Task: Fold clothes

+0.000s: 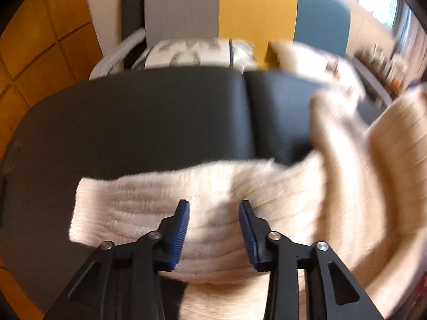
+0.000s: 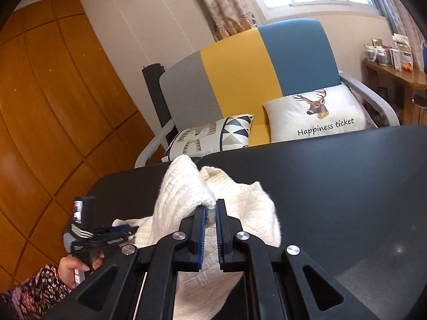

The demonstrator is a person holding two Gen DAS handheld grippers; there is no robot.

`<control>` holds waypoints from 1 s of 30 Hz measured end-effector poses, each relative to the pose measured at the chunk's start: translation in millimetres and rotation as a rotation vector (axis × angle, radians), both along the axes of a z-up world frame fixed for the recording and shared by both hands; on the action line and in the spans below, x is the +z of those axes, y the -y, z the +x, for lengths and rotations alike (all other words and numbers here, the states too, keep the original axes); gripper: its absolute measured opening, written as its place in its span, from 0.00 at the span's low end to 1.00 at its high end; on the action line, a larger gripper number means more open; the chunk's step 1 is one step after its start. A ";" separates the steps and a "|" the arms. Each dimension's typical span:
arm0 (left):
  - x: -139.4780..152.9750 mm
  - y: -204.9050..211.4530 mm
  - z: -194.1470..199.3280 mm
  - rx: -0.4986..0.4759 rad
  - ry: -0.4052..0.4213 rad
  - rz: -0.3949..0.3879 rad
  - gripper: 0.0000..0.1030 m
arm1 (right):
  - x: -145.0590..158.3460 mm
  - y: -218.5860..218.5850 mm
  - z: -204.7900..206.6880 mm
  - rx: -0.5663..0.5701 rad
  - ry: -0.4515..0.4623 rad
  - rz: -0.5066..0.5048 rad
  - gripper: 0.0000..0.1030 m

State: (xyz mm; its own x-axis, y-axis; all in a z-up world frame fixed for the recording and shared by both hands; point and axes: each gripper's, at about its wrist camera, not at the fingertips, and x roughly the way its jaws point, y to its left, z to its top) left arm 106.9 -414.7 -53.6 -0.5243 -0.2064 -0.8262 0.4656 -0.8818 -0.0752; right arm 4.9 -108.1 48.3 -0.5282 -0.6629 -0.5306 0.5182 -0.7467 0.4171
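Right tongs (image 2: 210, 213) pinch cream sweater (image 2: 186, 194) – left tongs (image 1: 214, 213) apart above it.

Motion blur smears the cream sweater (image 1: 240, 192) in the left wrist view, worst at its right side, where it runs off the frame. In the right wrist view the right gripper (image 2: 210, 210) covers the sweater's near part. The shelf items (image 2: 387, 50) are too small to identify.

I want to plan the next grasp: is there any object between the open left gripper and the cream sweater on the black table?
No. The left gripper hangs open just over the cream sweater, nothing between them.
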 end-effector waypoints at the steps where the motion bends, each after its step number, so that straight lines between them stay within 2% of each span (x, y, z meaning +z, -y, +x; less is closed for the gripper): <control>1: 5.6 -1.6 2.5 -0.004 -0.049 0.011 0.78 | -0.3 -1.4 -1.9 -0.003 0.006 -0.006 0.06; 2: 9.1 -5.0 2.9 -0.011 -0.080 0.006 0.92 | 0.3 -2.5 -2.9 -0.005 0.012 -0.015 0.06; 3: 12.6 -8.3 3.2 -0.018 -0.112 0.001 1.00 | 1.3 -3.6 -3.9 -0.005 0.015 -0.022 0.06; 4: 13.1 -11.8 0.0 -0.025 -0.113 -0.022 1.00 | 2.2 -3.8 -4.9 -0.006 0.015 -0.023 0.06; 6: -0.8 -18.2 -17.9 -0.024 0.003 -0.126 1.00 | 5.3 -6.5 -6.9 -0.013 0.014 -0.033 0.06; 8: -21.2 -22.3 -33.5 -0.040 0.122 -0.170 1.00 | 8.4 -9.3 -8.9 -0.021 0.013 -0.043 0.06; 9: -28.4 -23.9 -38.1 -0.044 0.156 -0.184 1.00 | 9.2 -13.3 -10.9 -0.029 0.018 -0.052 0.06; 12: -36.9 -26.7 -37.5 -0.037 0.146 -0.189 1.00 | 11.2 -25.7 -17.0 -0.055 0.036 -0.078 0.06; 14: -40.8 -22.4 -35.3 -0.014 0.136 -0.141 0.99 | 12.8 -37.3 -22.5 -0.083 0.044 -0.094 0.06; 16: -40.6 -17.0 -33.2 -0.004 0.118 -0.072 0.81 | 13.1 -49.5 -29.0 -0.110 0.057 -0.113 0.06; 17: -38.3 -16.8 -31.4 -0.006 0.110 -0.050 0.77 | 13.3 -55.5 -32.6 -0.123 0.063 -0.122 0.06; 18: -35.9 -18.8 -30.1 -0.013 0.103 -0.038 0.66 | 13.4 -61.3 -36.4 -0.138 0.067 -0.125 0.06; 19: -33.0 -25.1 -30.0 -0.030 0.101 -0.048 0.47 | 13.5 -67.1 -40.1 -0.152 0.071 -0.129 0.06; 21: -27.3 -38.8 -32.0 -0.070 0.105 -0.091 0.35 | 12.9 -80.4 -48.2 -0.187 0.073 -0.136 0.03; 23: -22.4 -45.3 -32.8 -0.086 0.105 -0.124 0.31 | 11.9 -94.3 -57.0 -0.222 0.077 -0.137 0.03; 26: -21.0 -36.0 -33.7 -0.057 0.091 -0.072 0.31 | 6.0 -109.0 -67.9 -0.265 0.092 -0.095 0.03; 29: -23.7 -30.6 -35.0 -0.043 0.087 -0.055 0.34 | -7.6 -96.8 -68.9 -0.169 0.133 -0.047 0.07; 30: -24.9 -31.1 -36.5 -0.046 0.091 -0.067 0.35 | -13.1 -89.9 -67.4 -0.126 0.152 -0.045 0.16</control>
